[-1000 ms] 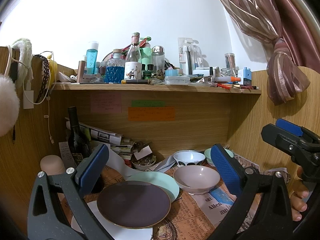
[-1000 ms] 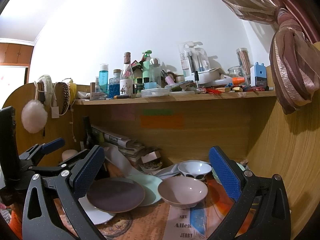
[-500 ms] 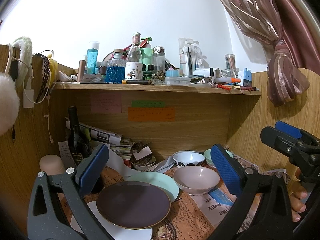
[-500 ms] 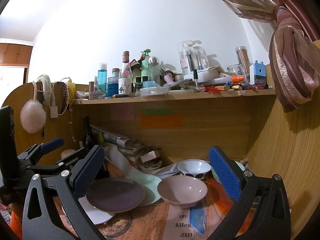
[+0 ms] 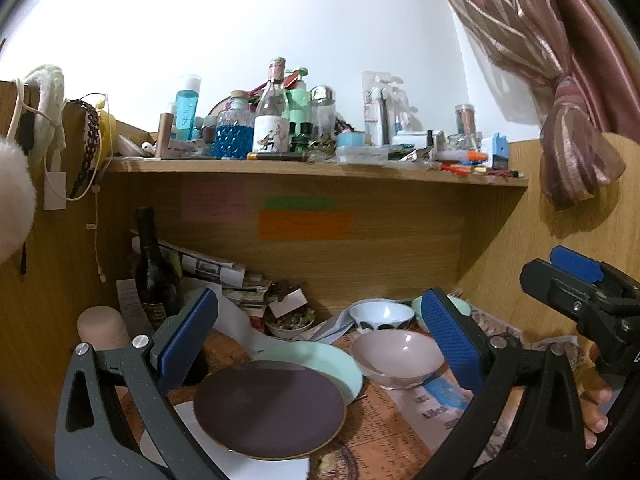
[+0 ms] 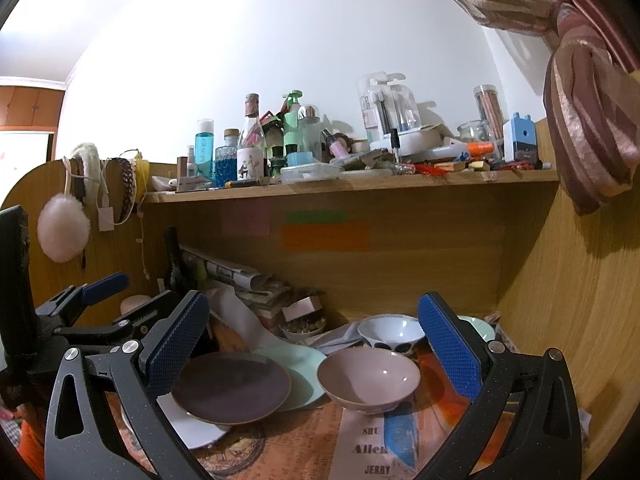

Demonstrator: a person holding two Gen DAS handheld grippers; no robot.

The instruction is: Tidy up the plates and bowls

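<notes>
A dark purple plate (image 5: 269,412) (image 6: 231,387) lies over a white plate (image 5: 244,466) (image 6: 188,424) and overlaps a mint plate (image 5: 320,360) (image 6: 305,368). To their right sits a pink bowl (image 5: 398,356) (image 6: 368,378), with a white patterned bowl (image 5: 382,316) (image 6: 390,332) and a mint bowl (image 5: 458,307) (image 6: 478,326) behind it. My left gripper (image 5: 316,344) is open, held above the plates. My right gripper (image 6: 316,346) is open too, framing the pink bowl and the plates from a little further back. Neither holds anything.
A dark wine bottle (image 5: 154,276), rolled papers (image 5: 208,268) and a small dish of bits (image 5: 290,322) crowd the back left of the desk. A cluttered shelf (image 5: 312,172) runs overhead. Wooden side panels (image 6: 568,320) close in both sides. Newspaper (image 6: 368,452) covers the desk.
Almost nothing: both grippers hover with a slight drift, and no dish has moved.
</notes>
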